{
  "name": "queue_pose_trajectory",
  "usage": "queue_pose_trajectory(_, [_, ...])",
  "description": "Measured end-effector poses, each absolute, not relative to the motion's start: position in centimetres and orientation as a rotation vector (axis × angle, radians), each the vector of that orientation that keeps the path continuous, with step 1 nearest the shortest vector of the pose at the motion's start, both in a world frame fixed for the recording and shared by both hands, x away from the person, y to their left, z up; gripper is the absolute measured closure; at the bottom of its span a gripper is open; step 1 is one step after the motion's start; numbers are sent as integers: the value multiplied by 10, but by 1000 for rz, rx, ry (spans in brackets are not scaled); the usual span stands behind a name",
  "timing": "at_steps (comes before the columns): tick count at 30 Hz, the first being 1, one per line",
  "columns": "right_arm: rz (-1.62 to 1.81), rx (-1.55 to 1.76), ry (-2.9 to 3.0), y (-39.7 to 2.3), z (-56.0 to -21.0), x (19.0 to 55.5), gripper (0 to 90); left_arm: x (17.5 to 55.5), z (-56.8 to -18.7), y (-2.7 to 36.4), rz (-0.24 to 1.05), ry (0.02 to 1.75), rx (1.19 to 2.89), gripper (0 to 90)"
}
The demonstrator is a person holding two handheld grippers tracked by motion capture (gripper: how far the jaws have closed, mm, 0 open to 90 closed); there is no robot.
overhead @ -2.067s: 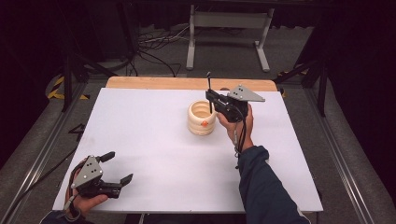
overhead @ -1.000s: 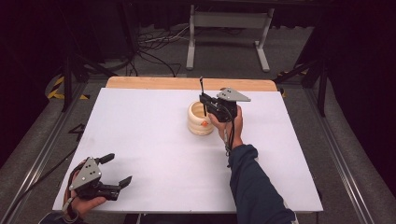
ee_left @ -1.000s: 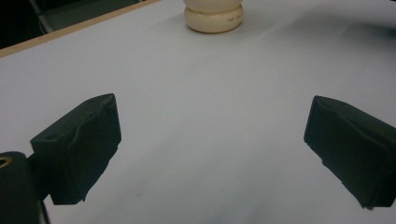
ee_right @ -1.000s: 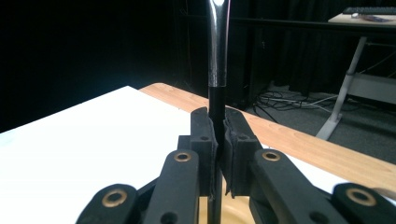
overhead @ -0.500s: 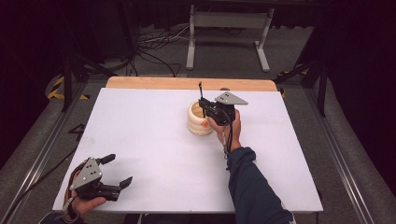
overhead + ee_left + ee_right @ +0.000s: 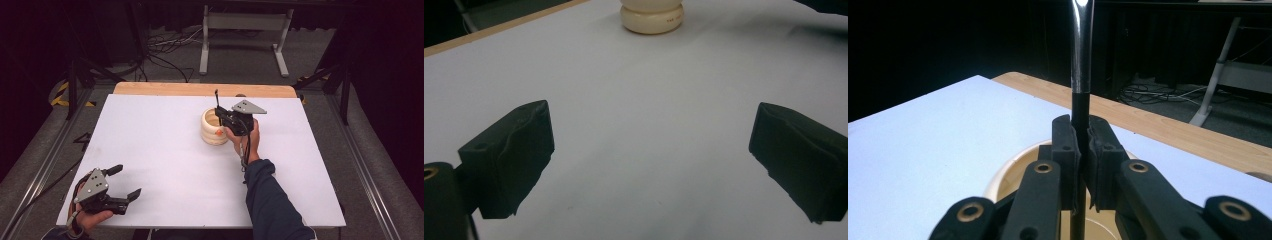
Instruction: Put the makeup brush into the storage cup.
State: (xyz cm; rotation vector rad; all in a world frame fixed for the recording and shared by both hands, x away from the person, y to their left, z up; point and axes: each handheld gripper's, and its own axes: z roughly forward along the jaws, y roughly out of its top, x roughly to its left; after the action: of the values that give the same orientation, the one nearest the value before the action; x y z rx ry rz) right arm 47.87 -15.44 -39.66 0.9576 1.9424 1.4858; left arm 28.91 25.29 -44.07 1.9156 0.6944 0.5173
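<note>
While the right gripper (image 6: 220,113) is clamping an upright metal utensil (image 6: 1081,45) over the cream ribbed holder (image 6: 214,131), lowering is next; left gripper (image 6: 121,185), at seven o'clock, is gaping wide, empty.

Your high view looks down on the whole white table (image 6: 165,150). Your left gripper view skims it low, with the cream holder (image 6: 652,17) far off at top centre; your right gripper view hovers over that holder (image 6: 1013,172).

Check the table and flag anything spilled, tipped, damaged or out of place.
Nothing stands out. The cream holder stands upright on the white table with nothing spilled around it. The right gripper holds a thin metal utensil upright over the holder; the left gripper rests open near the table's front corner.
</note>
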Motion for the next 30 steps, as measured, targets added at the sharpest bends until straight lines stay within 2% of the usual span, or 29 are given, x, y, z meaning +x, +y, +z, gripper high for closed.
queue_pose_trajectory(19, [1457, 974, 1930, -159, -397, 475, 832, 288, -440, 252, 508, 700, 1905, 56])
queue_pose_trajectory(30, [1452, 961, 1889, -166, -393, 467, 695, 290, -440, 254, 514, 712, 1903, 61])
